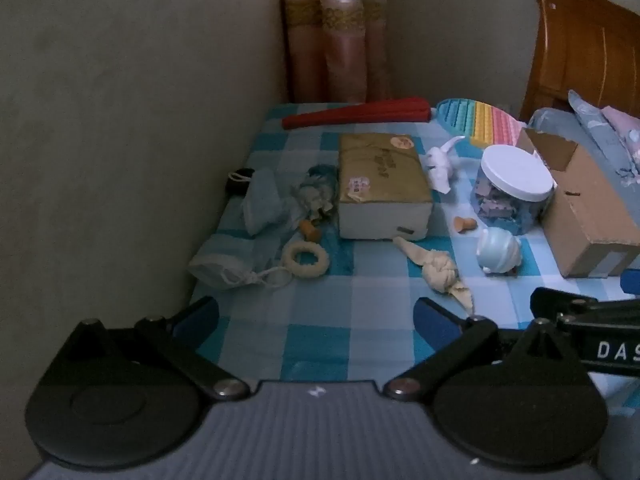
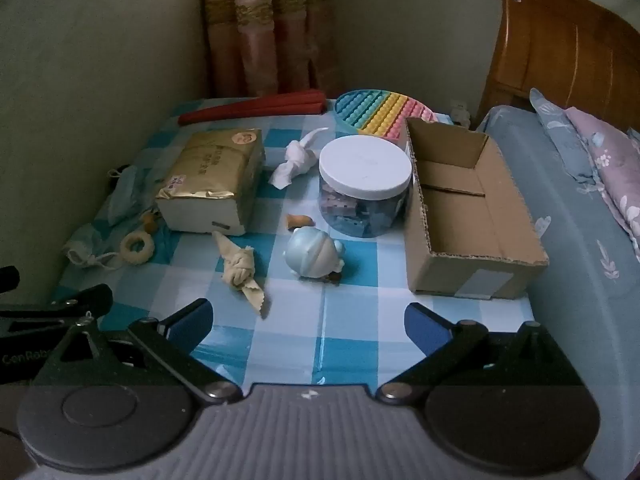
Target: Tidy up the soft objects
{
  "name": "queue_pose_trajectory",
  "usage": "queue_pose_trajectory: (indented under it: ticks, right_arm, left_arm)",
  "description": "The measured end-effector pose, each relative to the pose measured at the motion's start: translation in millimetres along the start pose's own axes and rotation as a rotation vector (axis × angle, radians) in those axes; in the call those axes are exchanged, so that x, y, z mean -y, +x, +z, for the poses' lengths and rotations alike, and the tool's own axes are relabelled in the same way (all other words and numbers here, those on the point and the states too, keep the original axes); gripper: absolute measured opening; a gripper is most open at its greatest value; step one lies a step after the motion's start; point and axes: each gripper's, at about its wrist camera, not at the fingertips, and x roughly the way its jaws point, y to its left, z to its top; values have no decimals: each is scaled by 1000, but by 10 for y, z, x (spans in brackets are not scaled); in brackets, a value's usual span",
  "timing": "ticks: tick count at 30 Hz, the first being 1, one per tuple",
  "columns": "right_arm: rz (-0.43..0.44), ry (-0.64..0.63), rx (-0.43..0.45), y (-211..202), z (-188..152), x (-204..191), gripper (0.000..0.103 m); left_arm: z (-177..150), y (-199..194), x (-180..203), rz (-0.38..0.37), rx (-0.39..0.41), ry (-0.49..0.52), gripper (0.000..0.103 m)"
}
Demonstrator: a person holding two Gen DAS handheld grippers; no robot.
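On the blue checked tablecloth (image 1: pixel 360 312) lie a knotted cream cloth (image 1: pixel 438 272) (image 2: pixel 240 272), a knotted white cloth (image 1: pixel 440 162) (image 2: pixel 294 160), a pale blue round squishy toy (image 1: pixel 499 251) (image 2: pixel 312 254), a cream ring (image 1: pixel 305 258) (image 2: pixel 138 247) and crumpled blue bags (image 1: pixel 260 200). An open, empty cardboard box (image 2: pixel 464 208) (image 1: pixel 584 204) stands at the right. My left gripper (image 1: pixel 316 320) hovers open over the near cloth, nothing between its fingers. My right gripper (image 2: pixel 308 324) is open too, short of the squishy toy.
A gold tissue pack (image 1: pixel 380 180) (image 2: pixel 216 184) sits mid-table, with a white-lidded jar (image 2: pixel 366 188) (image 1: pixel 514 188) beside the box. A red folded fan (image 1: pixel 356 114) and a rainbow pop mat (image 2: pixel 384 114) lie at the back. Wall on the left, a bed (image 2: pixel 568 208) on the right.
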Motion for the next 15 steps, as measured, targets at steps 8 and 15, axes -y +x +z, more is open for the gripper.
queue_pose_trajectory:
  ticks: [8, 15]
  right_arm:
    - [3, -7, -11, 5, 3, -12, 103]
    - [8, -2, 4, 2, 6, -19, 103]
  left_arm:
    - [10, 4, 6, -11, 10, -12, 102]
    - [5, 7, 9, -8, 11, -9, 102]
